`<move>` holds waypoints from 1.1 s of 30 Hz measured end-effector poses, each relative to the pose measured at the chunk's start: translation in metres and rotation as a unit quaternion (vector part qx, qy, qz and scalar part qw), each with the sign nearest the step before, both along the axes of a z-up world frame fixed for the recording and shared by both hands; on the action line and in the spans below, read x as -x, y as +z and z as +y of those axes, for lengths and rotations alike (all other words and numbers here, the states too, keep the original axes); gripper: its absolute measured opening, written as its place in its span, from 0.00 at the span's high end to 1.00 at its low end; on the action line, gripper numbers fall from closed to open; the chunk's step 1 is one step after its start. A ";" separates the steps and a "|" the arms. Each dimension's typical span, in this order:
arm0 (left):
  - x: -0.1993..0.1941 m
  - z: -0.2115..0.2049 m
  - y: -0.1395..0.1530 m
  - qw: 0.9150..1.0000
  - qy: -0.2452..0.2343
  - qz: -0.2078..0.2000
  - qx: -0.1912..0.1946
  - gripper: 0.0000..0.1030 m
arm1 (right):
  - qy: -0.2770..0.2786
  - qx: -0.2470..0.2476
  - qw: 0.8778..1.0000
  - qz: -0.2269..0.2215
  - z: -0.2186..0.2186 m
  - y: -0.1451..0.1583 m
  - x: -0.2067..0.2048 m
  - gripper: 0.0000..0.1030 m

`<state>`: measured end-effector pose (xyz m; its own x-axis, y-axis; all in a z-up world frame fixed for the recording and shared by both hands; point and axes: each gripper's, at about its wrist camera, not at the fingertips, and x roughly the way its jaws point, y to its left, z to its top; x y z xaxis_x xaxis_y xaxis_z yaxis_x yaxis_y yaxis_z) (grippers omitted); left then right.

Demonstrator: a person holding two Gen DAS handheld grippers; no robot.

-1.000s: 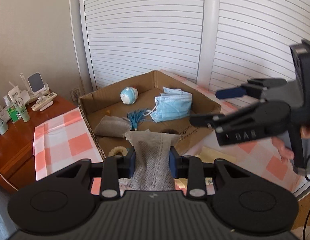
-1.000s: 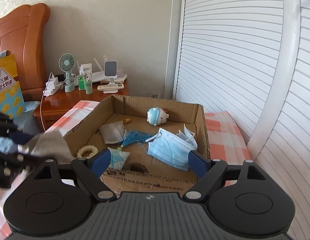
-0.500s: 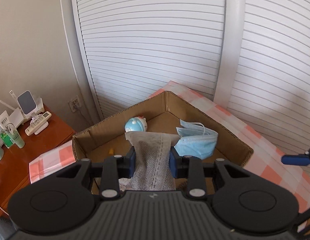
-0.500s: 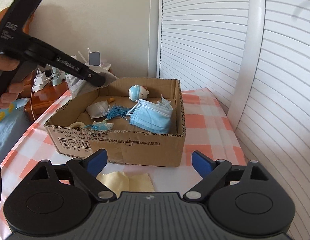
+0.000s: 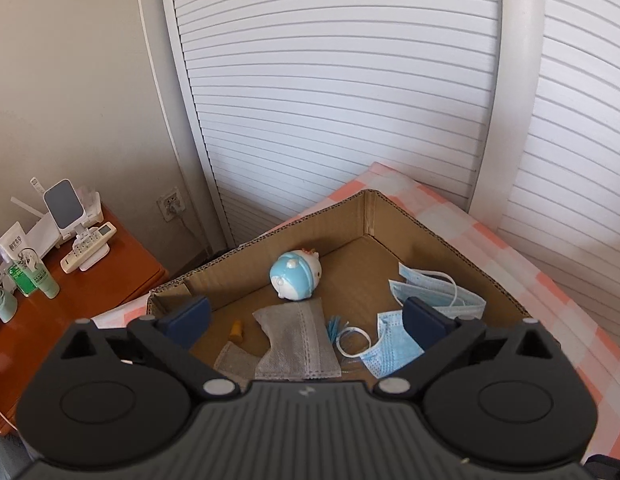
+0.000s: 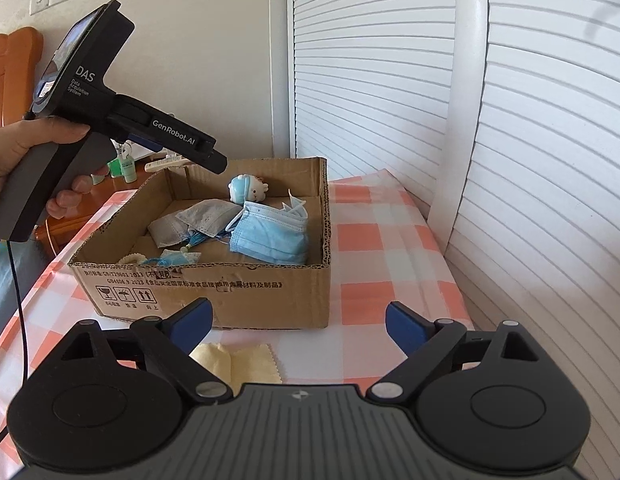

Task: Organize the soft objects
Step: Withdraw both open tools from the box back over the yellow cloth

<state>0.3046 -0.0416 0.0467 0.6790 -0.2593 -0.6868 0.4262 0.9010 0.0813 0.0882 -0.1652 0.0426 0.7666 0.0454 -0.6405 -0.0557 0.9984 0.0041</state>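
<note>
A cardboard box (image 6: pixel 230 292) stands on the checked tablecloth. In it lie a grey mask (image 5: pixel 298 340) on top of another grey mask (image 5: pixel 234 360), blue masks (image 5: pixel 390 344), a blue tassel (image 5: pixel 333 326) and a blue-and-white plush toy (image 5: pixel 296 275). My left gripper (image 5: pixel 306 316) is open and empty above the box; it also shows in the right wrist view (image 6: pixel 214 162). My right gripper (image 6: pixel 298 322) is open and empty in front of the box, over a yellow cloth (image 6: pixel 238 362) on the table.
A wooden nightstand (image 5: pixel 70 288) with a remote, bottles and a phone stand is left of the table. White louvred doors (image 5: pixel 350 100) rise behind. The tablecloth (image 6: pixel 382 264) extends right of the box. A cable (image 6: pixel 18 320) hangs from the left gripper.
My left gripper has opened and let go of the grey mask, which now lies in the box. The right gripper has stayed in front of the box.
</note>
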 end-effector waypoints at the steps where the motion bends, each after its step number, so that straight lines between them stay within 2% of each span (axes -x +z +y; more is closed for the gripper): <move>1: 0.004 0.001 0.001 1.000 -0.001 0.001 -0.001 0.01 | 0.002 0.000 1.000 -0.001 0.001 0.000 0.001 0.07; 6: 0.028 0.004 0.010 1.000 -0.002 -0.001 -0.002 0.01 | 0.007 -0.007 1.000 -0.009 0.004 0.005 0.010 0.06; 9: 0.046 0.006 0.018 1.000 -0.005 -0.008 -0.002 0.01 | 0.010 -0.012 1.000 -0.012 0.005 0.007 0.015 0.03; 14: 0.088 0.016 0.017 1.000 -0.002 -0.014 0.025 0.01 | 0.015 -0.027 0.999 -0.013 0.008 0.005 0.024 0.01; 18: 0.124 0.024 0.009 0.999 0.001 -0.001 0.040 0.01 | 0.024 -0.016 1.000 -0.003 0.016 -0.002 0.030 0.01; 23: 0.167 0.030 -0.006 1.000 0.023 0.003 0.021 0.01 | 0.031 -0.017 0.999 0.008 0.019 -0.009 0.033 0.01; 25: 0.183 0.034 -0.015 0.999 0.029 0.004 0.028 0.01 | 0.034 -0.017 0.999 0.015 0.019 -0.014 0.033 0.00; 28: 0.198 0.039 -0.029 0.998 0.037 0.016 0.044 0.01 | 0.040 -0.023 0.998 0.037 0.018 -0.028 0.030 0.00; 31: 0.208 0.039 -0.044 0.998 0.048 0.020 0.029 0.01 | 0.041 -0.018 0.997 0.063 0.019 -0.046 0.026 0.00; 33: 0.208 0.039 -0.054 0.998 0.044 0.037 0.033 0.01 | 0.039 -0.009 0.996 0.082 0.020 -0.056 0.024 0.00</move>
